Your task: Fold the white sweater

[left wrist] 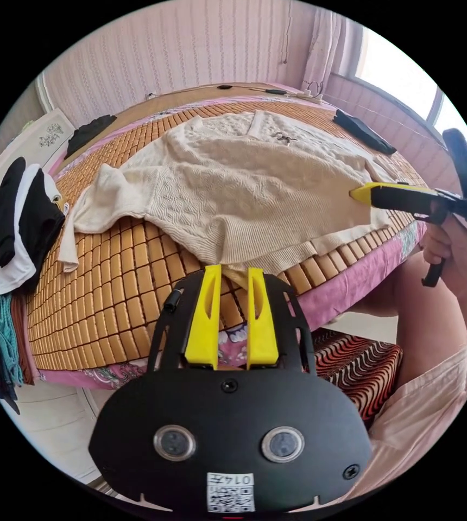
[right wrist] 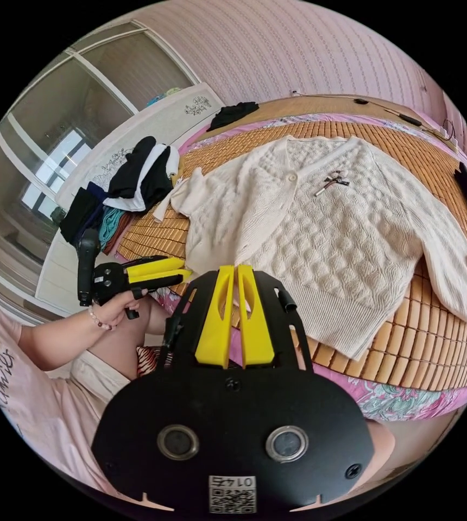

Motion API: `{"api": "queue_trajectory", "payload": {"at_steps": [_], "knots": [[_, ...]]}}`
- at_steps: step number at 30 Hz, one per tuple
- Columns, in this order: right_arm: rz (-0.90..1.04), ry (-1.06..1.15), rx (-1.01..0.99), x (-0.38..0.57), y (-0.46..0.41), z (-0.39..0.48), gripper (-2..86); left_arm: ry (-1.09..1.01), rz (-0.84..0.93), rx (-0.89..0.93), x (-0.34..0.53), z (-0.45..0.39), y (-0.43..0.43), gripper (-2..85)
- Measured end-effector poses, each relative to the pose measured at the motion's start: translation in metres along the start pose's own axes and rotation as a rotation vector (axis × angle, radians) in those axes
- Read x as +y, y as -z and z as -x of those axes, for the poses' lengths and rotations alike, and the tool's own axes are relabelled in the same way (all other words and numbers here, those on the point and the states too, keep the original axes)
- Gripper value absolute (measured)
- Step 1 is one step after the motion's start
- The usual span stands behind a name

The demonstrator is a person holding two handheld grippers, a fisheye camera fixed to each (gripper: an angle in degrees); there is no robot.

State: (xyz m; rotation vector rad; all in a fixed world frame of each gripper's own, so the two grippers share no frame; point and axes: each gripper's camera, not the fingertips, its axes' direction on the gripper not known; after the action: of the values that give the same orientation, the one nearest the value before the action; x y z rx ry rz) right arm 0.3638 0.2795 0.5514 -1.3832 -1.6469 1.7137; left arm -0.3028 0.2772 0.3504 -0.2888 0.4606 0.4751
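Spreading flat across our bamboo mat (right wrist: 434,336), the white sweater (right wrist: 320,228) lies front up with sleeves out, ready for folding. We hold the left gripper (left wrist: 232,271) near its hem, jaws slightly apart, and the right gripper (right wrist: 233,269) nearly together; neither grips anything.

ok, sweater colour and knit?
Cream white sweater, raised bubble-textured knit with a ribbed hem; the right gripper view shows it best.

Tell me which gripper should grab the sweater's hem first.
Left, probably. The left gripper has its jaws apart, with the tips right at the hem of the white sweater. The right gripper has its jaws nearly together and would need opening first.
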Motion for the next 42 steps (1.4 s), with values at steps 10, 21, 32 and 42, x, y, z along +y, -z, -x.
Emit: {"api": "queue_trajectory", "payload": {"at_steps": [10,21,32,42], "knots": [[0.131,-0.029,-0.064,-0.007,-0.019,-0.008,0.5,0.052,-0.035,0.023,0.024,0.063,0.062,-0.8],[0.156,-0.01,-0.058,-0.013,-0.004,-0.005,0.6,0.346,-0.012,0.236,0.029,0.128,0.056,-1.0],[0.107,-0.295,0.421,-0.01,0.054,-0.061,10.6,0.296,0.058,0.225,0.002,0.128,0.055,-1.0],[0.199,-0.255,0.225,-0.024,0.083,-0.07,0.7,-0.133,0.206,0.111,-0.037,0.081,0.08,-1.0]]}}
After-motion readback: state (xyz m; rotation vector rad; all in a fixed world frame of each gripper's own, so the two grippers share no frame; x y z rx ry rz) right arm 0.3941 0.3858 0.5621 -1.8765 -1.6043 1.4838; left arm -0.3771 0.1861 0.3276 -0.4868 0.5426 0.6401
